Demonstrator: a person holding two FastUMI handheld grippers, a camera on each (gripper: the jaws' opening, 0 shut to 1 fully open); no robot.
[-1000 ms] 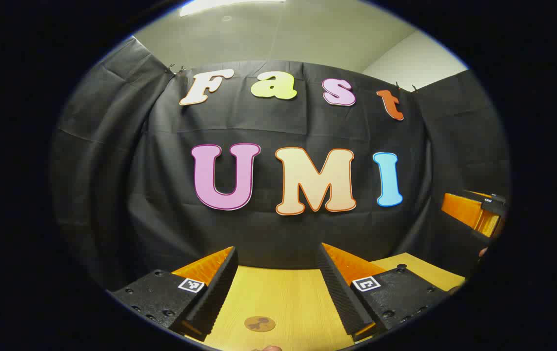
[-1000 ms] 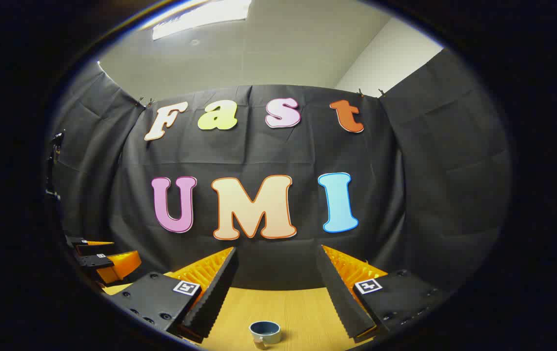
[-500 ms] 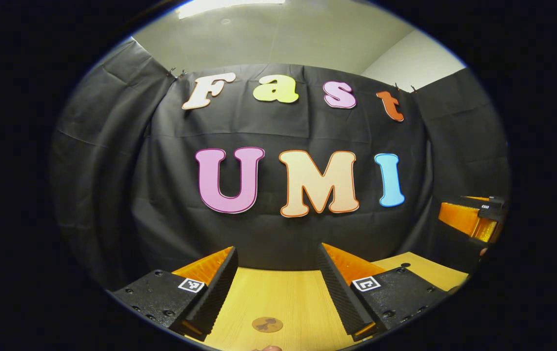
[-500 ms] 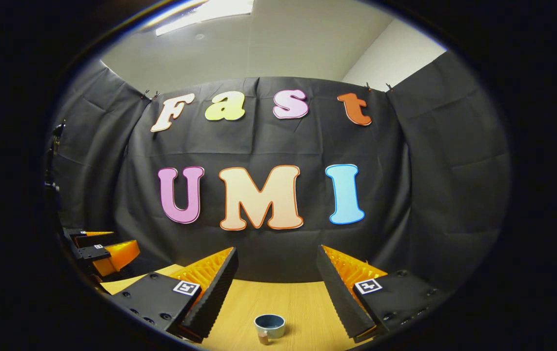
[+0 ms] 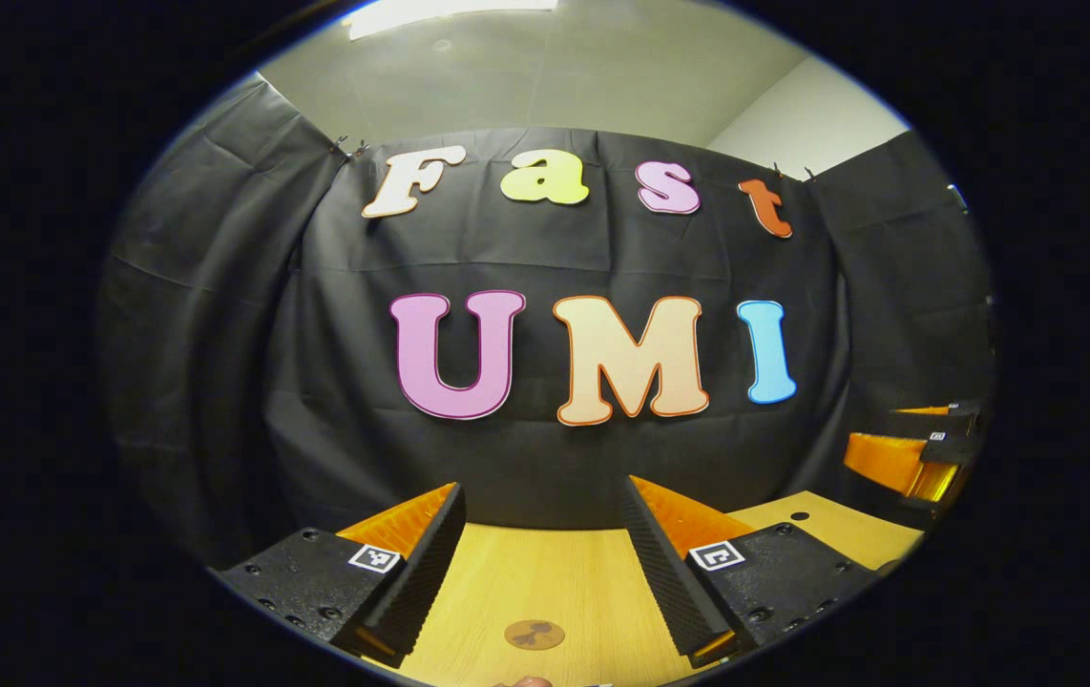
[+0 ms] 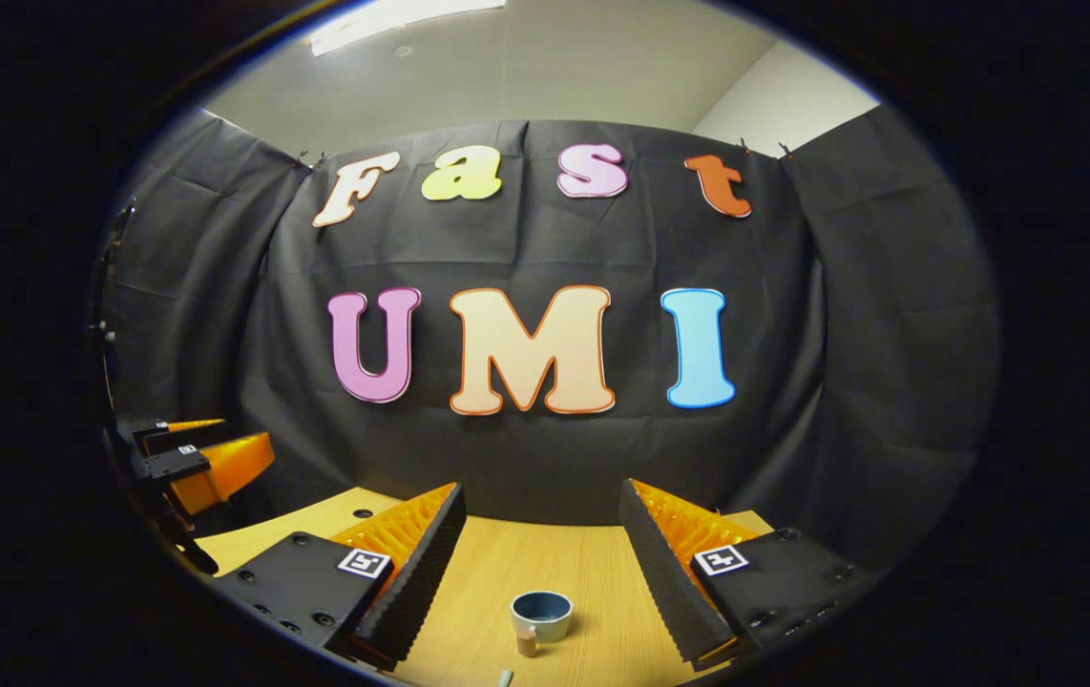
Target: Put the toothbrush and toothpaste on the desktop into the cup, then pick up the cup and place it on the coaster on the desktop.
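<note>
In the left gripper view, a round brown coaster (image 5: 534, 634) lies on the wooden desktop (image 5: 526, 582) between the fingers of my open left gripper (image 5: 541, 515), well below them. In the right gripper view, a blue-grey cup (image 6: 541, 615) with a handle stands upright on the desktop (image 6: 593, 592), below my open right gripper (image 6: 541, 515). A small pale tip of something (image 6: 504, 676) peeks in at the bottom edge near the cup. My right gripper (image 5: 917, 448) also shows at the far right in the left gripper view, and my left gripper (image 6: 197, 453) at the far left in the right gripper view.
The black booth wall rises behind the desktop on all sides. A small dark hole (image 5: 800, 516) marks the desktop's right part in the left gripper view, and another such hole (image 6: 363, 512) sits near its left corner in the right gripper view.
The right gripper has tilted down: the cup has risen in its view and more desktop shows. The left gripper drifted slightly left; the coaster shifted right in its view.
</note>
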